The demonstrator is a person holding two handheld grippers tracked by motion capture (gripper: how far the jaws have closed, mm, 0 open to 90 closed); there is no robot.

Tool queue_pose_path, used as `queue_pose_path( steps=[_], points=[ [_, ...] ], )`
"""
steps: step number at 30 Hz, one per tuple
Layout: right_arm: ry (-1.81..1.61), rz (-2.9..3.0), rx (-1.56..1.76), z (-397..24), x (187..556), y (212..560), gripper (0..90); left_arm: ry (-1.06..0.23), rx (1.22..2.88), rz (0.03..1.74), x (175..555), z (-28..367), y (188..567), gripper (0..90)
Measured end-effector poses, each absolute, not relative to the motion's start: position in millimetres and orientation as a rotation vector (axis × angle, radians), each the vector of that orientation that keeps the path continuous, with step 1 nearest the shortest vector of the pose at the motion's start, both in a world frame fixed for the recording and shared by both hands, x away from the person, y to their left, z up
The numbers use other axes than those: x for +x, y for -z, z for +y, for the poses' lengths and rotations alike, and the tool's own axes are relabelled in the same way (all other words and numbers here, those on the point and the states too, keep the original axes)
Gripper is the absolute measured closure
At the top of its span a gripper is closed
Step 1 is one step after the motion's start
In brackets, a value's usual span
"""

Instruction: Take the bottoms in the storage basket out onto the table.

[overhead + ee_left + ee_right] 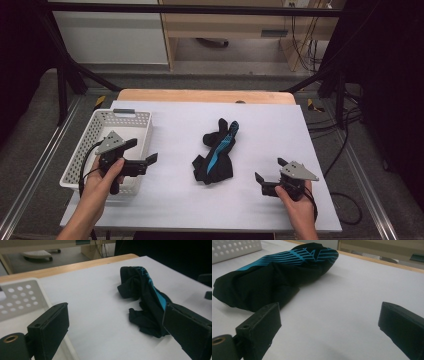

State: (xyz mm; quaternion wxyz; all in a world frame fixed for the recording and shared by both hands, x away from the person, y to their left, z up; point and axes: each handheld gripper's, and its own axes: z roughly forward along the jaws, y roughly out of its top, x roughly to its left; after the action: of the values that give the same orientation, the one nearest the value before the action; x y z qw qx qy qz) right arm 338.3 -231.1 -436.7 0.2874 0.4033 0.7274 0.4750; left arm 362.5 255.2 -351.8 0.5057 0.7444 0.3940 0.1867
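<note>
- High view: black and blue garment (pixel 216 152) lies mid-bench; left tongs (pixel 141 154) over the white basket (pixel 95 131) at the left edge, right tongs (pixel 271 170) near the right edge.
- Left gripper view: jaws apart, garment (pixel 145 297) ahead.
- Right gripper view: jaws apart, holding nothing, garment (pixel 274 277) just beyond.

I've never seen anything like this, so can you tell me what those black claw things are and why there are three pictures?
A person sits at a table and holds a tool in each hand. The left gripper and the right gripper each have two black jaws that can pinch things, like big tweezers. Both are open and hold nothing. One picture comes from a camera up high that looks down on the table. The other two come from small cameras that ride on the grippers, so you see their jaws close up. Between the grippers lies a crumpled black cloth with blue stripes. A white basket with holes stands at the left.
</note>
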Motion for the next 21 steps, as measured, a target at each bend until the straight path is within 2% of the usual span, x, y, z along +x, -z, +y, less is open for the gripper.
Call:
queue_pose_path(
  steps=[7,21],
  points=[
    [-1.269,1.943,1.08,-232,338,437,4.8,-0.501,1.825,0.955,360,261,358,7.0],
    [-1.27,1.937,1.085,-232,338,437,4.7,-0.497,1.838,0.962,348,275,373,7.0]
  ],
)
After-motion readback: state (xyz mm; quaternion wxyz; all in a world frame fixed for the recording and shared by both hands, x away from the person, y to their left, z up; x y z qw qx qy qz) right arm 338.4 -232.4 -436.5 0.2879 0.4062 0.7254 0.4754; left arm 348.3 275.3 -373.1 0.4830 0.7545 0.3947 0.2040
